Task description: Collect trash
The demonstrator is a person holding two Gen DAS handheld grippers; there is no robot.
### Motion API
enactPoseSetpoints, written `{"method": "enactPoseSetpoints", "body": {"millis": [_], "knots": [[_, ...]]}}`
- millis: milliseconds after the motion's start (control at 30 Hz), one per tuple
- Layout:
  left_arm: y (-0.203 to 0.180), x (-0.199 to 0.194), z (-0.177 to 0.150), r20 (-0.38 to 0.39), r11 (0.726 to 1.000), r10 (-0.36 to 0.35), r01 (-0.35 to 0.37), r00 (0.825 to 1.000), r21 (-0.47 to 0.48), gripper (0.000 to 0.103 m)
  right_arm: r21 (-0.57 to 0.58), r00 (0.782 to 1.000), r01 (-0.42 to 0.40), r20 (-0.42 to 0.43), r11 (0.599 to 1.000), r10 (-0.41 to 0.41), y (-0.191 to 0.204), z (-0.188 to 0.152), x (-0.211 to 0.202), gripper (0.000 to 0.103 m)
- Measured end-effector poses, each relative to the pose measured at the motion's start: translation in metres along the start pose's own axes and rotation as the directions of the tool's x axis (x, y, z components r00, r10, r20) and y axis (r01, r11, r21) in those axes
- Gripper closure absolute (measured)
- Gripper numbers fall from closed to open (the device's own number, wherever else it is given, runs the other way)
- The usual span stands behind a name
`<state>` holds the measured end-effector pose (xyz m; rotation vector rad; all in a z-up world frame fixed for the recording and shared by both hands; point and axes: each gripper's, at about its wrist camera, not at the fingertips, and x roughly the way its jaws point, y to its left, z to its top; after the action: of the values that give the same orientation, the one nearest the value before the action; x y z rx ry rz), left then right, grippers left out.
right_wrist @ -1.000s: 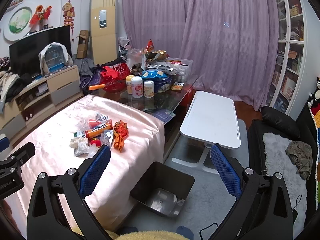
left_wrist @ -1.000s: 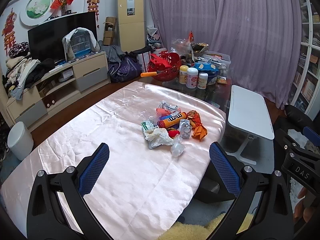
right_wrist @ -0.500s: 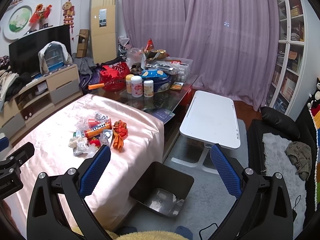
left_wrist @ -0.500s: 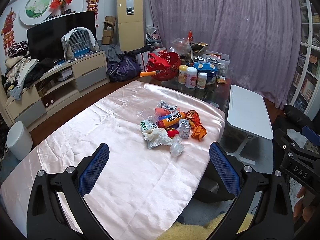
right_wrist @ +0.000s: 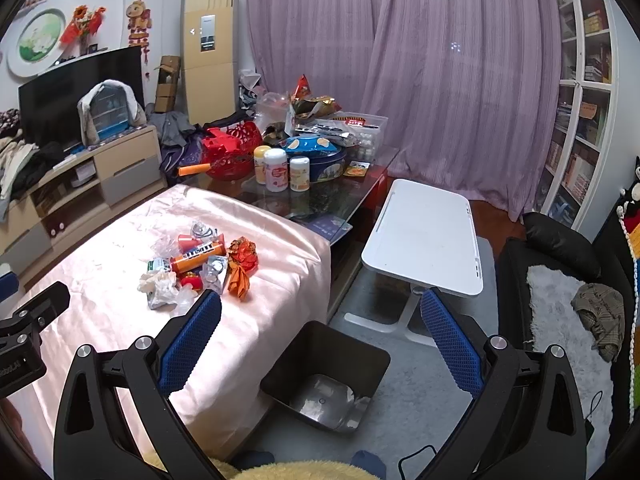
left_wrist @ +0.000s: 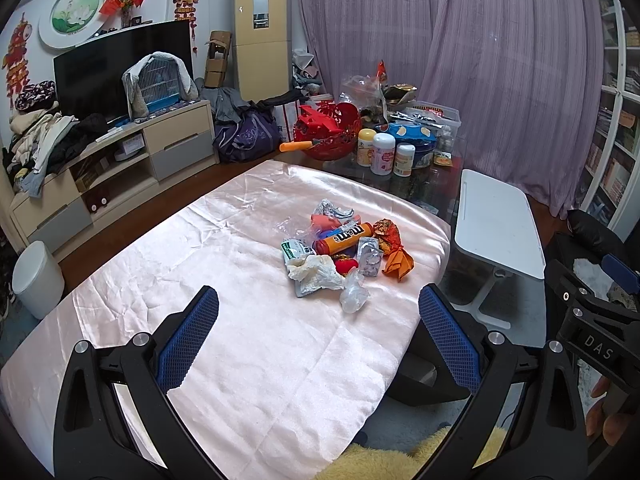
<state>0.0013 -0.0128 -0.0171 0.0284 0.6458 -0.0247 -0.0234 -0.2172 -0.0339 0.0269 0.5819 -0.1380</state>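
A heap of trash (left_wrist: 344,248) lies on the pink satin cloth (left_wrist: 224,264): an orange candy tube (left_wrist: 346,237), a crumpled white tissue (left_wrist: 316,272), an orange wrapper (left_wrist: 398,262), clear plastic (left_wrist: 354,294). My left gripper (left_wrist: 318,332) hovers open over the cloth, short of the heap. The same heap (right_wrist: 200,266) shows in the right wrist view, left of my right gripper (right_wrist: 320,338). That gripper is open above a dark square bin (right_wrist: 326,372) on the floor beside the table. Nothing sits between either pair of fingers.
A glass table (right_wrist: 320,196) behind holds bottles, a blue tin and a red basket. A white side table (right_wrist: 428,236) stands right of the bin. A black sofa (right_wrist: 560,256) lies at right, a TV cabinet (left_wrist: 120,160) at left, and a white stool (left_wrist: 36,276) on the floor.
Both views shift very slightly; the heap and the bin stay put. Both grippers remain open and empty.
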Motion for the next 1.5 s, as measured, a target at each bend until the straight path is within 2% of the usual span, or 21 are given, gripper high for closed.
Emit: {"method": "enactPoseSetpoints", "body": {"millis": [800, 1000, 1233, 1500], "knots": [[-0.002, 0.012, -0.010, -0.015, 1.000, -0.001, 0.001, 1.000, -0.007, 0.008, 0.000, 1.000, 0.003, -0.020, 1.000, -0.003, 0.006, -0.001, 0.005, 0.003], [0.003, 0.014, -0.009, -0.031, 1.000, -0.001, 0.001, 1.000, -0.007, 0.008, 0.020, 0.998, -0.034, -0.049, 0.999, 0.034, 0.005, -0.003, 0.014, 0.003], [0.018, 0.036, -0.009, -0.095, 1.000, 0.012, -0.014, 0.995, -0.016, 0.008, 0.025, 0.992, -0.058, -0.114, 0.998, 0.061, 0.005, -0.004, 0.043, 0.003], [0.032, 0.079, -0.014, -0.195, 1.000, 0.024, -0.025, 0.980, -0.001, 0.008, 0.003, 0.964, -0.151, -0.221, 0.989, 0.148, 0.021, -0.005, 0.091, 0.003]]}}
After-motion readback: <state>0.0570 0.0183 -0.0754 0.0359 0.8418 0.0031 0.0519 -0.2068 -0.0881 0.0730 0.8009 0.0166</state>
